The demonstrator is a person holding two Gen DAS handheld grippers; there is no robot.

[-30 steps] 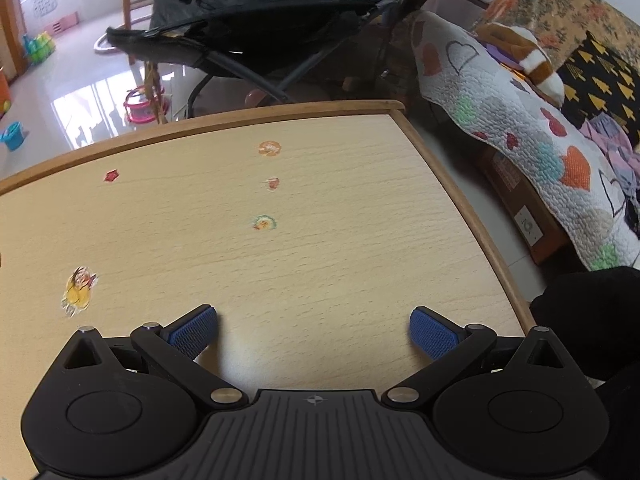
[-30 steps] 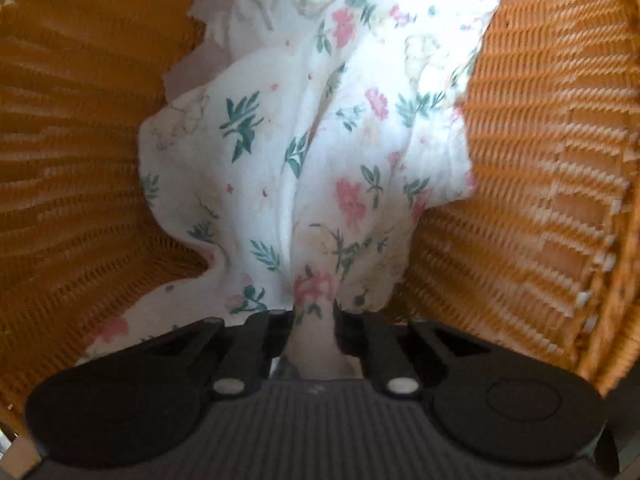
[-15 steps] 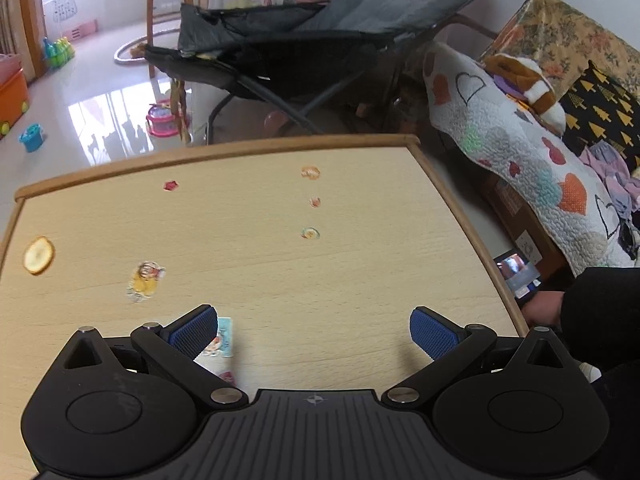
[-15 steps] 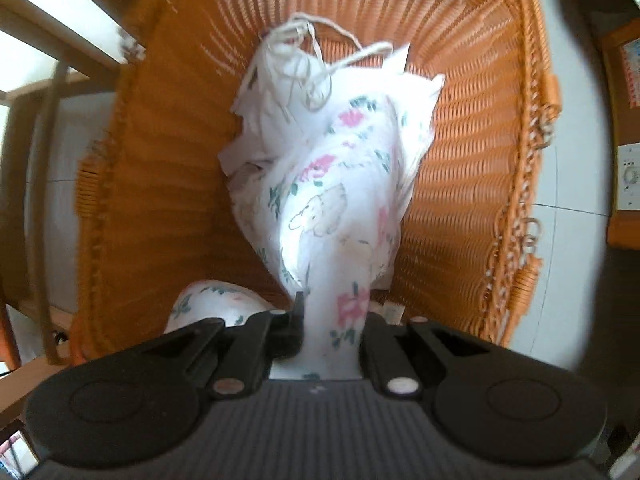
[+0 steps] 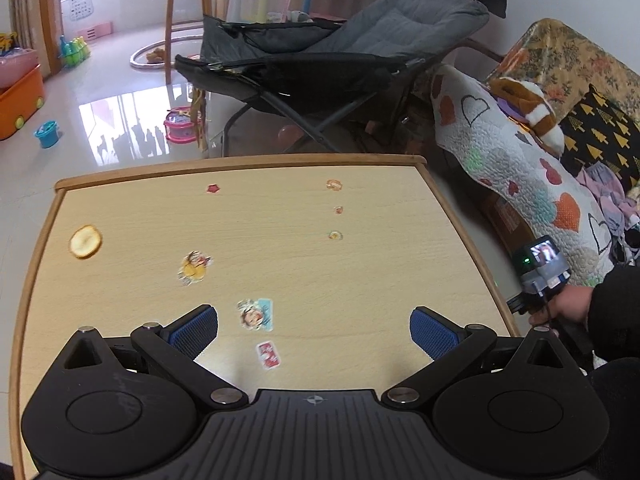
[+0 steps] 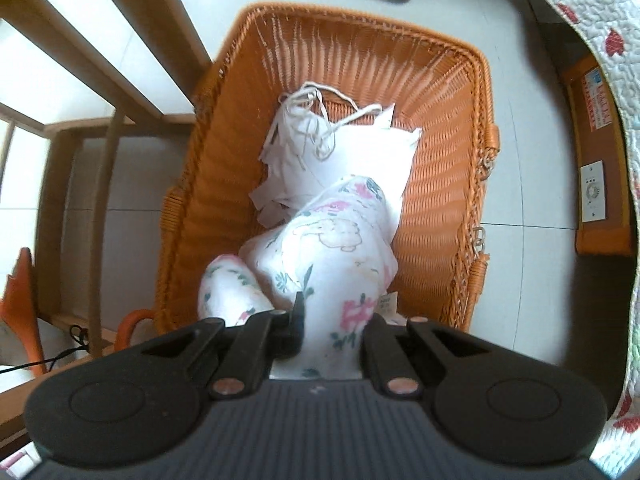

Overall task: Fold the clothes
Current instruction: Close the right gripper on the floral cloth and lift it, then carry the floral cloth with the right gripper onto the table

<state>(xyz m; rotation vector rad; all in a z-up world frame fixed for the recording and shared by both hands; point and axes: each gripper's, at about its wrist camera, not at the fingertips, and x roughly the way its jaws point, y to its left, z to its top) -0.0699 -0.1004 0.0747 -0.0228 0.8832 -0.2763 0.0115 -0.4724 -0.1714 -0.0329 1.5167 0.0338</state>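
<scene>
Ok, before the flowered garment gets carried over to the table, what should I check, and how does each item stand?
1. Right gripper shut on the flowered garment: ok.
2. Garment clear of the basket: not ok, its lower part hangs inside.
3. White cloth left behind in the basket: ok.
4. Table free of clothes: ok, only stickers show.
5. Left gripper open and holding nothing: ok.
6. Which part of the garment is pinched: cannot tell.
</scene>
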